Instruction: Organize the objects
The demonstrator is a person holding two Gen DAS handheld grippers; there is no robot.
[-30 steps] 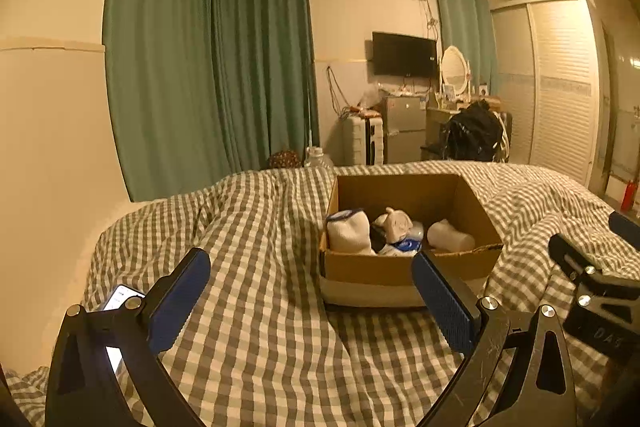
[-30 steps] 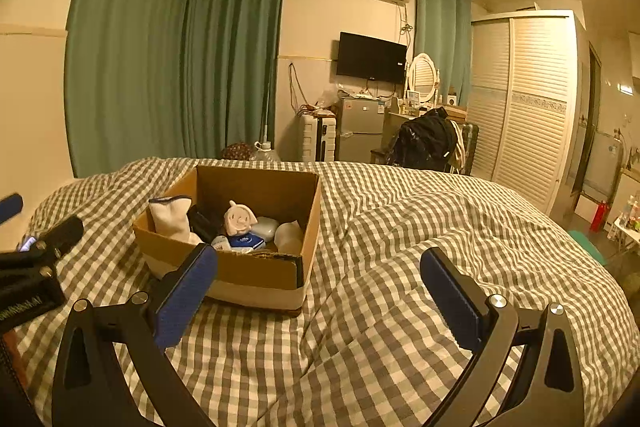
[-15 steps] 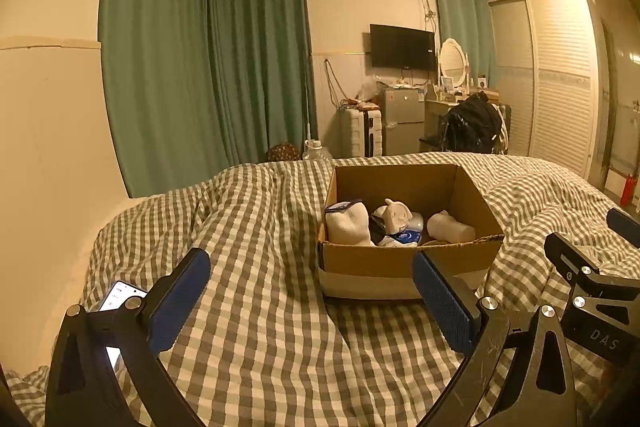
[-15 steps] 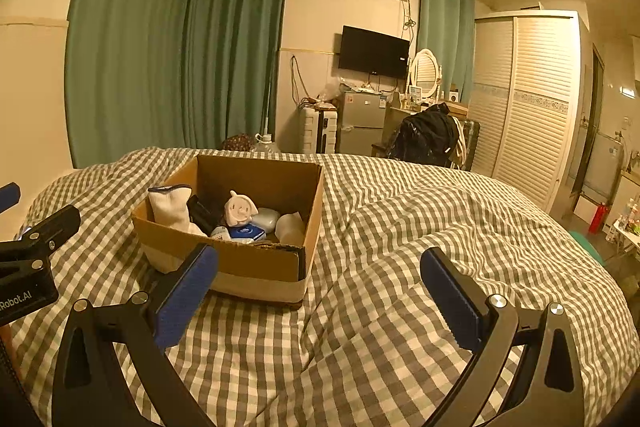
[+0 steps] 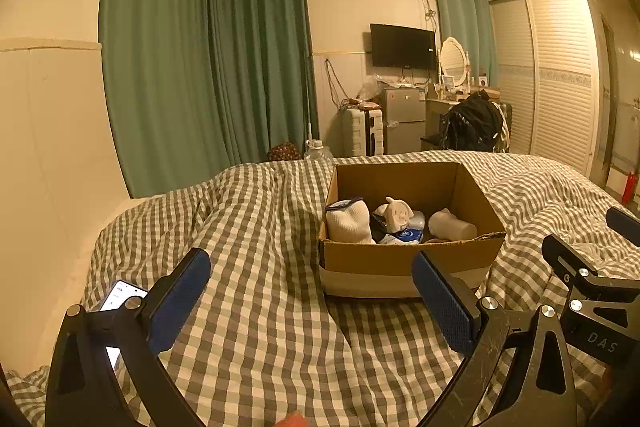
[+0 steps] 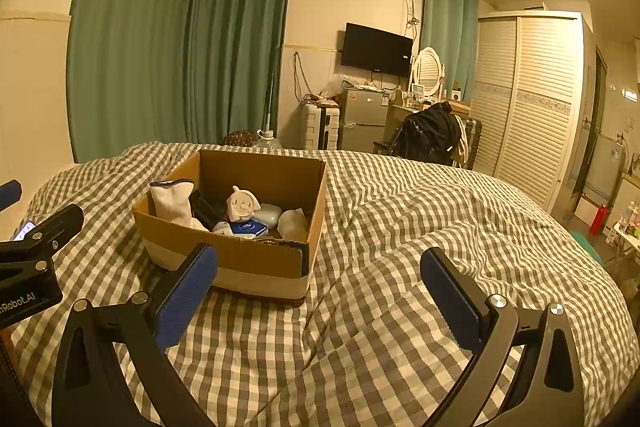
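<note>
An open cardboard box (image 5: 404, 263) (image 6: 256, 259) sits on the checked bed cover. Inside it I see a white sock with a dark cuff (image 5: 347, 221) (image 6: 172, 201), a small white figurine (image 5: 396, 213) (image 6: 242, 205), a blue tin (image 5: 404, 237) (image 6: 246, 227) and a pale bundle (image 5: 450, 225) (image 6: 294, 223). My left gripper (image 5: 308, 291) hovers open in front of the box, nothing between its blue pads. My right gripper (image 6: 320, 287) is open and empty to the right of the box front. Each gripper's body shows at the edge of the other's view.
A lit phone (image 5: 120, 301) lies on the bed cover (image 5: 256, 307) at the near left. Beyond the bed stand green curtains (image 5: 208, 67), a small fridge (image 5: 402, 119), a white suitcase (image 5: 362, 131), a black bag on a chair (image 5: 472, 127) and a louvred wardrobe (image 5: 556, 79).
Both cameras have dipped and drawn back slightly, so the box sits a little higher and farther in each view. Both grippers stay open and empty.
</note>
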